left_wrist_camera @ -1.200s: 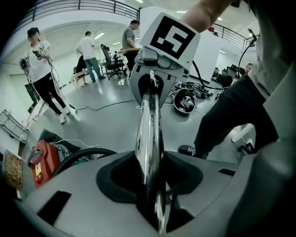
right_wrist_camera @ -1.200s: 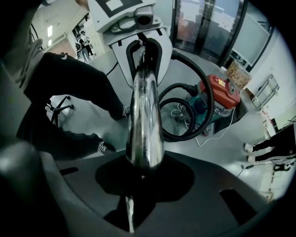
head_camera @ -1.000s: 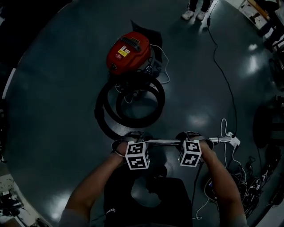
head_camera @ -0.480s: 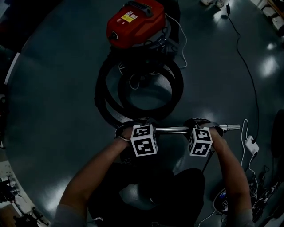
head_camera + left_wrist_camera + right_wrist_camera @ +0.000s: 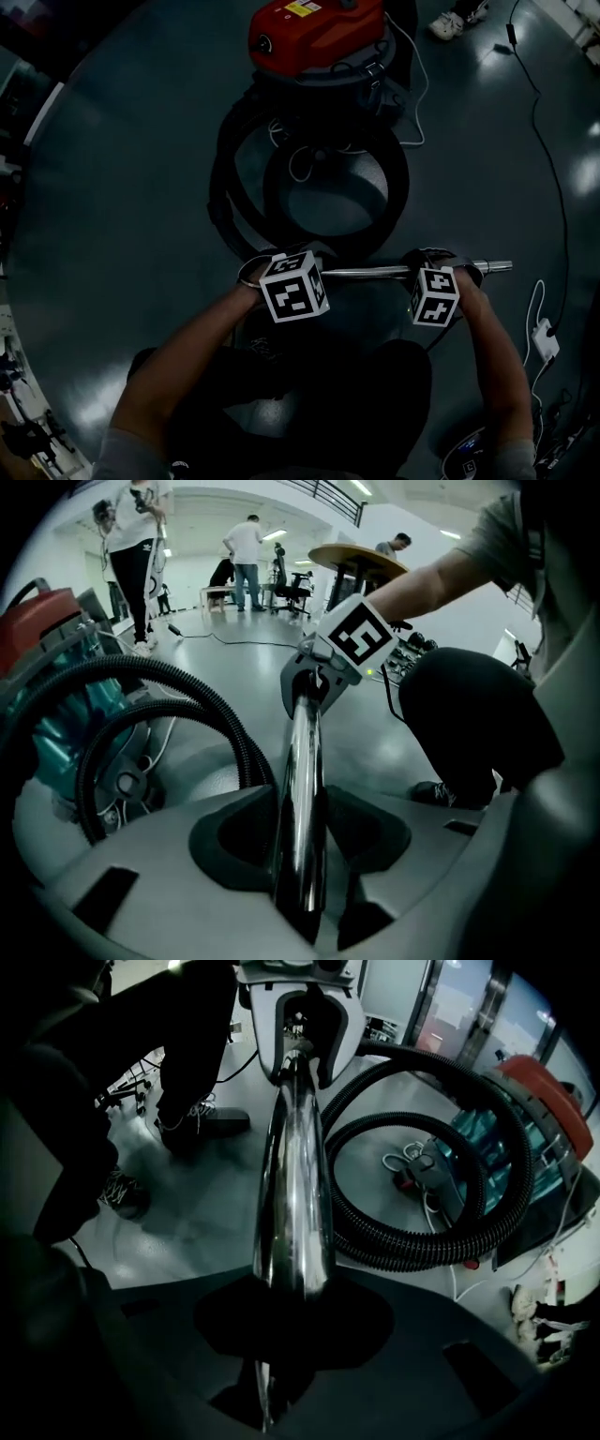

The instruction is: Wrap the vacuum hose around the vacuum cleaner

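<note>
Both hands are on the chrome wand tube [image 5: 375, 272], held level and crosswise low over the grey floor [image 5: 112, 187] in front of the person. The left gripper [image 5: 298, 272] has its jaws clamped on the tube near its left end, and its own view shows the pads pressing on either side of the shiny metal. The right gripper [image 5: 433, 267] sits further along toward the tube's right end, jaws closing with the tube between them and the pads on it, so a short length of tube pokes out past it. The black ribbed vacuum hose [image 5: 221, 202] lies on the floor in two overlapping loops between the wand and the red vacuum cleaner [image 5: 314, 28] – not around the machine, but spread just in front of it, with the near side of the loops running under the left gripper. The vacuum cleaner stands at the far edge of the head view. A white cord [image 5: 298, 174] curls loosely inside the hose loops, and a white power strip [image 5: 544, 337] lies on the floor off to the right, well apart from the hose.
</note>
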A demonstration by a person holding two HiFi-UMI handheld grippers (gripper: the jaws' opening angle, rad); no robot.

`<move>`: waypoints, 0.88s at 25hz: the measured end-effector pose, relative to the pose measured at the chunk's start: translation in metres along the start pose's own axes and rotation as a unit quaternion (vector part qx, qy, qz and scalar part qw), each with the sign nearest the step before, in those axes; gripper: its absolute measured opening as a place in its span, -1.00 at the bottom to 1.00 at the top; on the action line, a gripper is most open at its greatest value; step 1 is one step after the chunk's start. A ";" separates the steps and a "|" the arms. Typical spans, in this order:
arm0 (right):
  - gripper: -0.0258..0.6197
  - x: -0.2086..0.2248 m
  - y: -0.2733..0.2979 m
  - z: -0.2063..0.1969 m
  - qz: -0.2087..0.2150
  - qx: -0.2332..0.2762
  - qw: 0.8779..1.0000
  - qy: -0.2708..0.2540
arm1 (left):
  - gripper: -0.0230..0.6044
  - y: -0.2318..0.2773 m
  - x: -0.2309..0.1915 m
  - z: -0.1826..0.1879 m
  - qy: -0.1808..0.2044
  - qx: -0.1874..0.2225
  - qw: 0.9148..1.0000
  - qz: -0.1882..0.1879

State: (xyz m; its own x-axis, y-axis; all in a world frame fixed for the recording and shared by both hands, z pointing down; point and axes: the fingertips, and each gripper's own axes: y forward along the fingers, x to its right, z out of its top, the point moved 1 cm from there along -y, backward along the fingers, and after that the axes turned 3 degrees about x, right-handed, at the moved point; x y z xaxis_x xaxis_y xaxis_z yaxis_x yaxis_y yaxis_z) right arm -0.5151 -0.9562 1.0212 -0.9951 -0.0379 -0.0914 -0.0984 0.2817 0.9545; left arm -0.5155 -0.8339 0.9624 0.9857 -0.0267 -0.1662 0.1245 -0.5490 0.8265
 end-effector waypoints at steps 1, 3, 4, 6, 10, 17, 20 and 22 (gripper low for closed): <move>-0.60 -0.001 0.004 0.000 0.002 0.002 1.000 0.002 | -0.39 -0.004 -0.001 -0.002 -0.008 0.003 1.000 0.005; -0.60 -0.004 0.011 -0.004 0.006 -0.003 1.000 0.005 | -0.39 -0.015 -0.002 -0.003 -0.012 0.007 1.000 0.020; -0.60 -0.006 0.013 -0.009 0.006 -0.009 1.000 0.005 | -0.39 -0.023 -0.001 -0.003 -0.014 0.010 0.999 0.027; -0.60 -0.011 0.018 -0.022 0.009 -0.022 1.000 0.003 | -0.39 -0.039 -0.001 -0.005 -0.025 0.013 0.999 0.039; -0.61 -0.016 0.031 -0.045 0.011 -0.043 0.999 0.005 | -0.39 -0.058 -0.005 -0.026 -0.057 -0.008 0.996 0.062; -0.61 -0.038 0.065 -0.059 0.045 -0.056 0.997 0.029 | -0.39 -0.019 0.016 -0.078 -0.109 -0.049 0.990 0.069; -0.61 -0.043 0.080 -0.059 0.060 -0.055 0.996 0.038 | -0.39 0.007 0.011 -0.089 -0.131 -0.042 0.986 0.089; -0.61 -0.048 0.089 -0.061 0.066 -0.058 0.995 0.044 | -0.39 0.019 0.008 -0.091 -0.150 -0.025 0.983 0.105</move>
State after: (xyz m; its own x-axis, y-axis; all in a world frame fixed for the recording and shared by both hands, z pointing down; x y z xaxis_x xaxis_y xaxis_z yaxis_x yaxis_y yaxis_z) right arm -0.4751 -0.9879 1.1275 -0.9940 -0.0933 0.0564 0.0391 0.1774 0.9834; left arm -0.4948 -0.7685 1.0261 0.9135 -0.3839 -0.1347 -0.0646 -0.4638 0.8836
